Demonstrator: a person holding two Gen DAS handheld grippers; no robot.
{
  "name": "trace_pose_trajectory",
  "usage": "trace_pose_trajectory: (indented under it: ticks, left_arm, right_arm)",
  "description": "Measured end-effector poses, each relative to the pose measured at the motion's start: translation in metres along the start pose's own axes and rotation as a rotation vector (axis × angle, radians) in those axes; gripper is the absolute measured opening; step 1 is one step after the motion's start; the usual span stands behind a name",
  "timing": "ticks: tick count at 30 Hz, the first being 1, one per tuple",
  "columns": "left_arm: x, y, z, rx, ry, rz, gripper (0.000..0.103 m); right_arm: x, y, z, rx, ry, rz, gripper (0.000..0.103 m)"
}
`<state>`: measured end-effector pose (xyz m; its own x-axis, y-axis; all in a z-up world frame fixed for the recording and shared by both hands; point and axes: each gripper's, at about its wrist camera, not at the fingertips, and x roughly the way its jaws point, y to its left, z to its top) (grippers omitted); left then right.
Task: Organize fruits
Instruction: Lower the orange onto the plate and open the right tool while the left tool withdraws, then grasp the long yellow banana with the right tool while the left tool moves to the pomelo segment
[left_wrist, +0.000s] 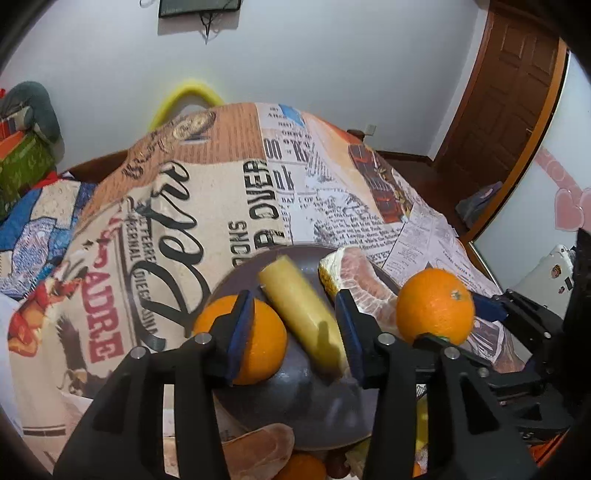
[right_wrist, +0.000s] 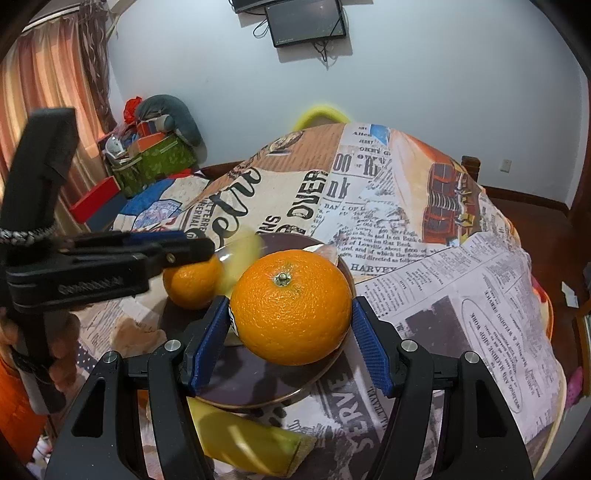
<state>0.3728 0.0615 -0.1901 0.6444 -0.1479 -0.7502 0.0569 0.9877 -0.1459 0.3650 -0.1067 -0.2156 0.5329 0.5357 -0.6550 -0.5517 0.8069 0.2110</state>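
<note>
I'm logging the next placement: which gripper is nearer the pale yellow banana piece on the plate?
Left. The banana piece lies between the left gripper's open jaws; the right gripper holds an orange over the plate's other edge.

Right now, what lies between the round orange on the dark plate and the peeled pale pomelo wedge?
A blurred pale yellow fruit piece, seen in the left wrist view.

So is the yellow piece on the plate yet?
Cannot tell: the yellow piece is blurred over the plate, between the left gripper pads.
</note>
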Motion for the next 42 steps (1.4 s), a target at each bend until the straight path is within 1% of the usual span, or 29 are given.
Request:
trace_pose_trajectory:
  ticks: [3, 6, 7, 14, 19, 23, 25, 27, 28, 29, 31, 34, 37, 39, 42]
  left_arm:
    - [-0.012, -0.001, -0.002, 0.02, -0.023, 0.019, 0.045]
    - [-0.021, 0.001, -0.009, 0.029, -0.031, 0.031, 0.052]
    - [-0.023, 0.002, -0.013, 0.032, -0.031, 0.034, 0.052]
    - [-0.033, 0.015, -0.039, 0.041, -0.001, 0.071, 0.053]
    - [-0.034, 0.025, -0.058, 0.031, 0.03, 0.085, 0.055]
    - [-0.033, 0.032, -0.072, 0.006, 0.058, 0.082, 0.056]
    - [-0.034, 0.034, -0.078, -0.003, 0.069, 0.08, 0.056]
    - [-0.035, 0.036, -0.082, -0.01, 0.077, 0.079, 0.056]
    - [-0.035, 0.037, -0.084, -0.013, 0.081, 0.079, 0.056]
    - [-0.037, 0.037, -0.086, -0.014, 0.084, 0.08, 0.056]
    - [-0.041, 0.037, -0.089, -0.015, 0.083, 0.081, 0.056]
    - [-0.049, 0.034, -0.092, -0.008, 0.079, 0.084, 0.056]
    - [-0.057, 0.03, -0.094, -0.002, 0.072, 0.083, 0.056]
    - [-0.064, 0.027, -0.096, 0.002, 0.063, 0.081, 0.059]
    - [-0.074, 0.022, -0.101, 0.008, 0.047, 0.083, 0.061]
  right_arm:
    - [0.003, 0.003, 0.0, -0.008, 0.011, 0.001, 0.063]
    - [0.008, 0.006, -0.002, -0.017, 0.025, 0.007, 0.063]
    - [0.009, 0.007, -0.002, -0.021, 0.031, 0.007, 0.063]
    - [0.019, 0.008, -0.008, -0.017, 0.079, 0.01, 0.063]
    - [0.02, 0.015, -0.011, -0.051, 0.086, -0.015, 0.064]
    - [0.023, 0.019, -0.012, -0.066, 0.101, -0.018, 0.066]
    - [0.024, 0.019, -0.013, -0.058, 0.11, -0.006, 0.066]
    - [0.027, 0.018, -0.014, -0.032, 0.141, 0.043, 0.066]
    - [0.029, 0.017, -0.014, -0.023, 0.15, 0.045, 0.065]
    - [0.029, 0.017, -0.015, -0.022, 0.153, 0.03, 0.065]
    - [0.027, 0.016, -0.015, -0.015, 0.15, 0.015, 0.066]
    - [0.017, 0.013, -0.015, 0.012, 0.137, 0.027, 0.066]
    - [0.005, 0.016, -0.016, 0.009, 0.127, 0.018, 0.067]
    - [-0.003, 0.021, -0.017, 0.001, 0.121, 0.013, 0.07]
    - [-0.013, 0.028, -0.022, -0.006, 0.107, 0.004, 0.082]
